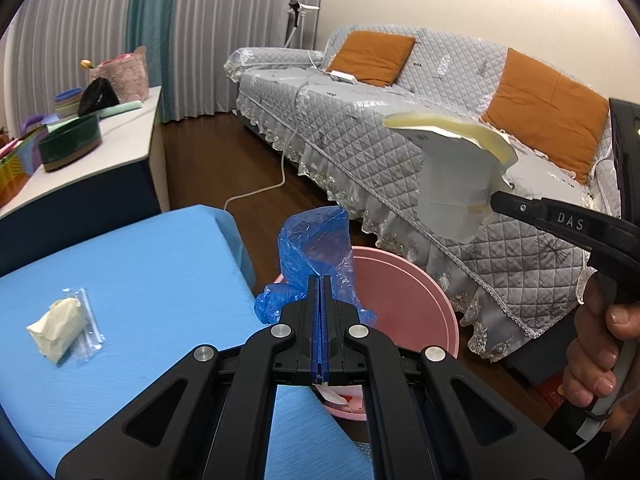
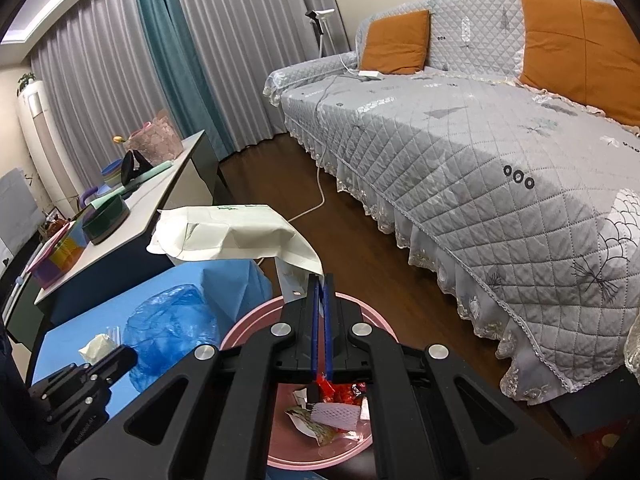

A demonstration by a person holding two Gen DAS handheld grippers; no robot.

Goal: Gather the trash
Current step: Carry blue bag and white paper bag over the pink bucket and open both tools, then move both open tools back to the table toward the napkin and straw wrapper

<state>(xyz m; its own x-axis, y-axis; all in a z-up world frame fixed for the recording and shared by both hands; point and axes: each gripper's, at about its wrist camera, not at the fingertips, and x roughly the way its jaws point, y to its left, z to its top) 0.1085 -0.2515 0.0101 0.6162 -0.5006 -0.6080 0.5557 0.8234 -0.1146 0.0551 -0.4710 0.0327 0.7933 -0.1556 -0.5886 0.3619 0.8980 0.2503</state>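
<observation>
My left gripper (image 1: 320, 280) is shut on a crumpled blue plastic bag (image 1: 316, 246) at the edge of the blue table (image 1: 152, 264); the bag also shows in the right wrist view (image 2: 172, 320). My right gripper (image 2: 320, 280) is shut on a flattened white paper package (image 2: 236, 236) and holds it in the air above the pink bin (image 2: 256, 320). The package (image 1: 452, 168) and the right gripper (image 1: 496, 200) show in the left wrist view above the bin (image 1: 404, 296). The bin holds several wrappers (image 2: 332, 416). A crumpled tissue with clear wrap (image 1: 60, 328) lies on the table.
A grey quilted sofa (image 2: 500, 160) with orange cushions runs along the right. A white side table (image 1: 80, 168) with bowls and baskets stands at left. A white cable (image 1: 280, 176) trails over the dark wood floor.
</observation>
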